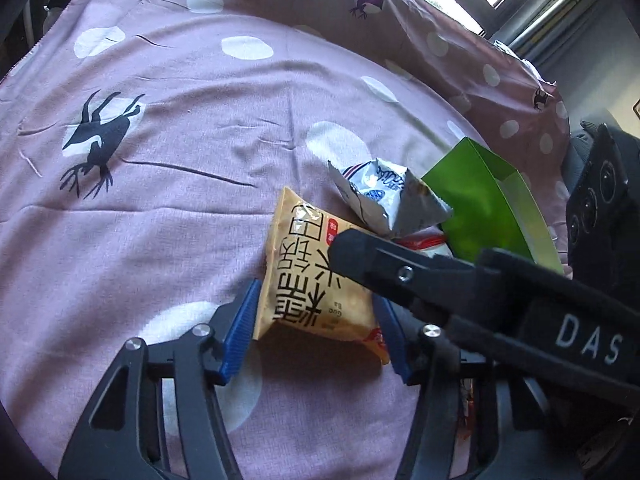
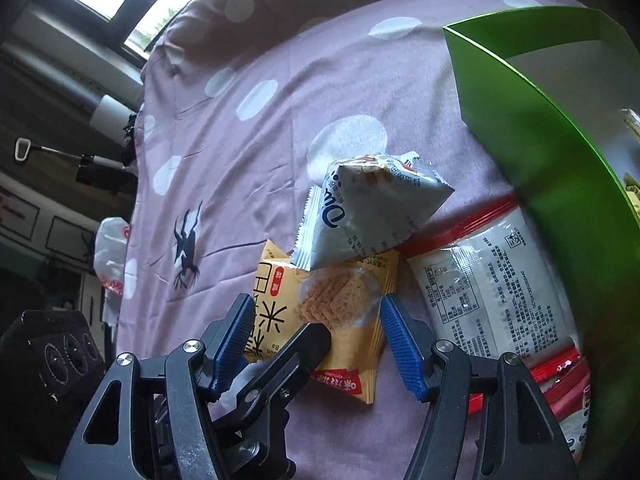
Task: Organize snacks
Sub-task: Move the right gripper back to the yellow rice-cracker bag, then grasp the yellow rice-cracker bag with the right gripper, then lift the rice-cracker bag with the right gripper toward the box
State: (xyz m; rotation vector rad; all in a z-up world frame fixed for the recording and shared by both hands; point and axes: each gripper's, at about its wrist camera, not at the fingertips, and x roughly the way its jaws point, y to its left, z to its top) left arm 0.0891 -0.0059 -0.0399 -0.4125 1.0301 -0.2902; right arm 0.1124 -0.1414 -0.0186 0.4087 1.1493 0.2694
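Below, in the left wrist view, the left hand-held gripper (image 1: 314, 330) straddles a yellow rice-cracker packet (image 1: 310, 276), one blue pad (image 1: 240, 332) against the packet's left edge and the other at its right edge. Its jaws stand partly apart, about the packet's width; the pads appear to touch the packet's sides, so it looks grasped, though how firmly cannot be told. The packet lies on a bed covered with a mauve bedsheet (image 1: 160, 200) printed with white dots and dark deer.

From the right wrist view, the right hand-held gripper (image 2: 320, 344) is released: its blue pads sit well apart with nothing pressed between them, hovering over the same yellow packet (image 2: 344, 312). One black finger of the left hand-held gripper (image 2: 280, 364) crosses between these pads and lies over the packet's lower part.

Further out, a crumpled white-and-blue snack pouch (image 2: 368, 216) rests on the yellow packet's upper edge, touching it. Just beside them to the right lies a white packet with red trim (image 2: 492, 288), its printed back facing up, its far side against a green cardboard box (image 2: 532, 152). That box stands open at the right of the bed, its pale inside showing, with more snacks barely visible in it.
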